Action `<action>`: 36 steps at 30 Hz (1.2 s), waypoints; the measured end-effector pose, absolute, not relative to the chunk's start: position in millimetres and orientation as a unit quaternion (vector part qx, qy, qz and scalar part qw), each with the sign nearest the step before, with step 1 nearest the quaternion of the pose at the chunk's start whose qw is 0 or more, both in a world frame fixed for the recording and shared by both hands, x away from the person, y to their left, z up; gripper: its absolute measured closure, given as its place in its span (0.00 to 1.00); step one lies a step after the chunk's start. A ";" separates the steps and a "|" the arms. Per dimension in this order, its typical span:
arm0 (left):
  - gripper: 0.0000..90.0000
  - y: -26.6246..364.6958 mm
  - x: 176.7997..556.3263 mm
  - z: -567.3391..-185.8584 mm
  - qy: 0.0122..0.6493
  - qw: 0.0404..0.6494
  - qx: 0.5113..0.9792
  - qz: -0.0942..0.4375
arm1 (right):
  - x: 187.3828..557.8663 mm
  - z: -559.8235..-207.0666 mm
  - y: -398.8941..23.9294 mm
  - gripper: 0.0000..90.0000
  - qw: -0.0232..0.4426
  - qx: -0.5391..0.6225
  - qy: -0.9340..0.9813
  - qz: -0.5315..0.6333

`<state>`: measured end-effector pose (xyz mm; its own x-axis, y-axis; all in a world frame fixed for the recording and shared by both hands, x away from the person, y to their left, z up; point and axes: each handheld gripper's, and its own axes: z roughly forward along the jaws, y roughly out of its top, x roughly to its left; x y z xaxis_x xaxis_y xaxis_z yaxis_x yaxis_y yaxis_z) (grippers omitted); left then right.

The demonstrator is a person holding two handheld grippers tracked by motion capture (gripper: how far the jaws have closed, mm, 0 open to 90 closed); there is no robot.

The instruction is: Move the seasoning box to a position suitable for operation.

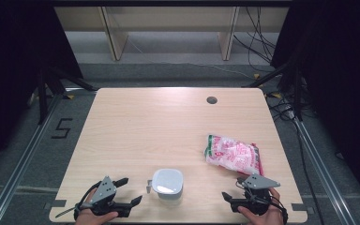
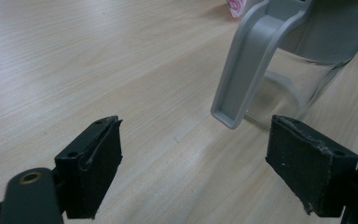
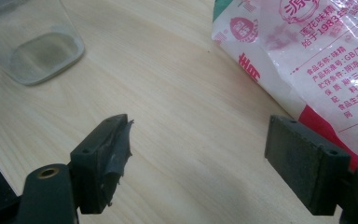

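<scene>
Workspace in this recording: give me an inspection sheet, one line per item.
Surface: light wooden table, round grommet hole near the far edge.
Job's things: clear jug with grey lid and handle, near edge, upright; pink-and-white printed bag lying flat at right.
Clutter: nothing seen.
Grippers: left gripper and right gripper both open, empty, at the near edge.
Cables: black bundle on the floor behind the table.
Surroundings: grey floor, wooden shelf legs, dark curtains.

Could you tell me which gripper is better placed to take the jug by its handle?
Left. The jug's grey handle points toward the open left gripper; the right gripper sits beside the pink bag.
</scene>
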<state>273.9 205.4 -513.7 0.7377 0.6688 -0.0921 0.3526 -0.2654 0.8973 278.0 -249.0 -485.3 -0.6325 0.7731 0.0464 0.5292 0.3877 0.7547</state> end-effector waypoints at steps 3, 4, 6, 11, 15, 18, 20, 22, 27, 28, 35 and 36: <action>0.20 204.4 272.8 -512.8 0.326 0.511 0.780 0.155 | 278.1 -485.4 -249.0 0.25 0.159 0.401 0.816 0.385; 0.20 204.0 273.2 -512.7 0.321 0.514 0.781 0.154 | 277.9 -485.3 -248.8 0.25 0.158 0.400 0.816 0.386; 0.23 200.9 272.7 -511.7 0.313 0.516 0.783 0.150 | 278.3 -485.6 -248.7 0.25 0.163 0.396 0.817 0.387; 0.29 196.6 274.6 -507.6 0.296 0.524 0.786 0.141 | 278.6 -486.1 -248.0 0.26 0.166 0.397 0.814 0.391; 0.35 190.2 281.3 -500.6 0.283 0.528 0.790 0.130 | 278.8 -485.7 -248.7 0.25 0.162 0.394 0.816 0.389; 0.38 185.7 284.3 -498.1 0.272 0.534 0.791 0.127 | 278.5 -485.5 -248.6 0.26 0.160 0.397 0.816 0.389; 0.40 182.3 289.4 -497.3 0.259 0.533 0.795 0.127 | 278.7 -485.6 -248.6 0.26 0.162 0.395 0.817 0.387; 0.44 176.9 295.8 -500.2 0.241 0.534 0.802 0.114 | 278.7 -486.2 -247.8 0.26 0.163 0.393 0.816 0.391; 0.57 169.6 300.6 -503.1 0.218 0.533 0.810 0.110 | 278.5 -486.6 -247.1 0.26 0.158 0.390 0.818 0.392; 0.60 168.5 301.3 -504.2 0.218 0.537 0.809 0.103 | 277.9 -486.6 -246.6 0.26 0.156 0.395 0.817 0.390; 0.74 172.3 289.7 -497.9 0.204 0.523 0.820 0.111 | 278.7 -487.4 -246.8 0.26 0.166 0.384 0.823 0.384; 0.73 173.0 287.7 -496.0 0.198 0.518 0.825 0.109 | 278.6 -487.5 -246.3 0.26 0.158 0.384 0.825 0.384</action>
<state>287.7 173.0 -496.0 0.8978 0.4396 -0.0266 0.2145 -0.3838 0.8981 278.6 -246.3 -487.5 -0.6560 0.7540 0.0344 0.5119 0.4110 0.7544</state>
